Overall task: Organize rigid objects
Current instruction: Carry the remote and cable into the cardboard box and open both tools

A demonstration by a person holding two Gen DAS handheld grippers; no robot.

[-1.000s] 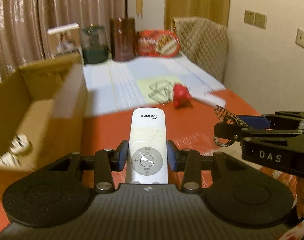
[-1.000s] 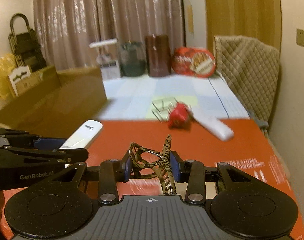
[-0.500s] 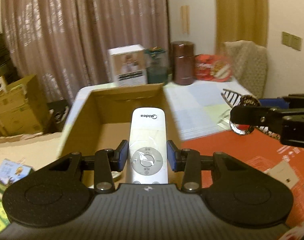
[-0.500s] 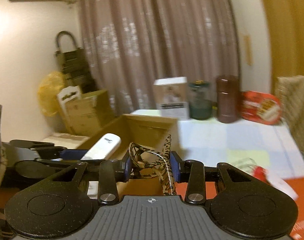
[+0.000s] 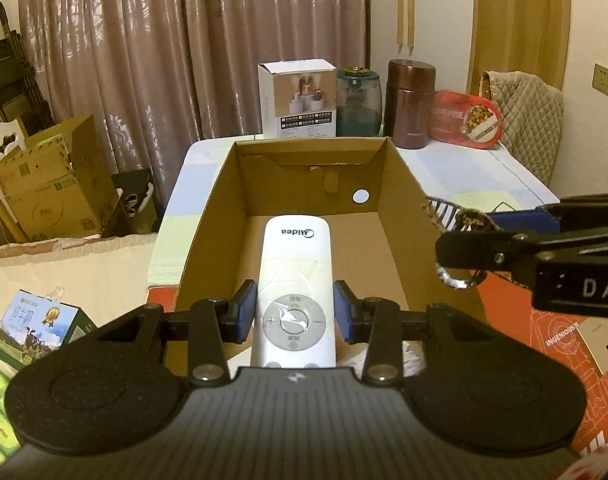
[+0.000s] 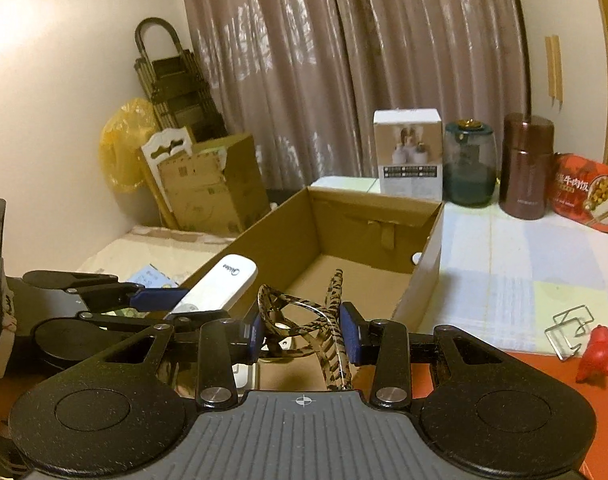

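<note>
jaws clamped, remote [image 5: 294, 276], glasses [image 6: 304, 320] now over box [image 5: 400, 216]

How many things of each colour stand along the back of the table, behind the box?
White: 1, carton
Green: 1, jar
Brown: 1, canister
Red: 1, tin
Total: 4

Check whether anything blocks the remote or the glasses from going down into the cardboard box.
Nothing visible does. The remote in the left tongs and the glasses in the right tongs hang over the open cardboard box.
</note>
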